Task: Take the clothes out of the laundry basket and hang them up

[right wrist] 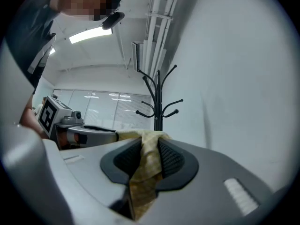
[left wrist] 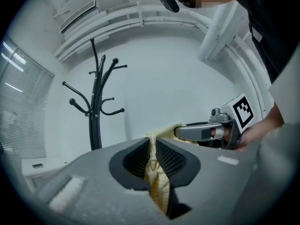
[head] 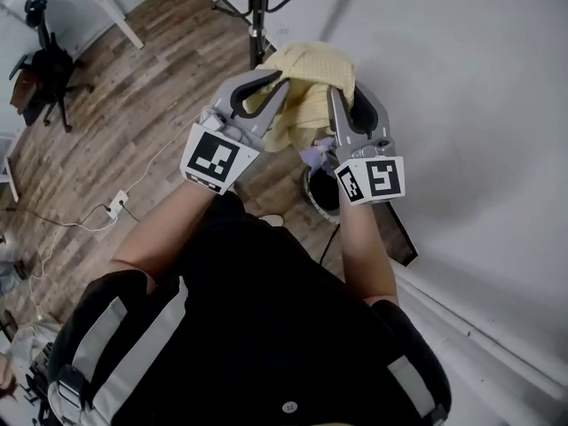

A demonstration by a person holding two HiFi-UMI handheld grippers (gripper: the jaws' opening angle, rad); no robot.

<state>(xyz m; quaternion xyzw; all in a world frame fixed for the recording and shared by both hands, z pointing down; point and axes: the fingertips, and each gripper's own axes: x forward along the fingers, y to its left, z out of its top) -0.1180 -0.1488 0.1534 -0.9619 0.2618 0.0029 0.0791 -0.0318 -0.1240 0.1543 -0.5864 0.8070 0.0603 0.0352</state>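
A pale yellow knitted cloth (head: 306, 87) is held up in front of me between both grippers. My left gripper (head: 273, 85) is shut on its left part; in the left gripper view the yellow cloth (left wrist: 157, 177) is pinched between the ribbed pads. My right gripper (head: 335, 96) is shut on the right part, and the cloth (right wrist: 146, 165) hangs down between its pads. A black coat stand (head: 258, 11) rises just beyond the cloth; its hooked top (left wrist: 97, 93) (right wrist: 158, 100) shows ahead of both grippers. The laundry basket (head: 321, 189) sits on the floor below my right gripper, mostly hidden.
A white wall (head: 461, 105) runs along the right. Wooden floor (head: 106, 140) spreads to the left, with a power strip and cable (head: 117, 205), a black office chair (head: 44, 65) and white table legs (head: 120, 16). A dark flat board (head: 399, 233) leans by the wall.
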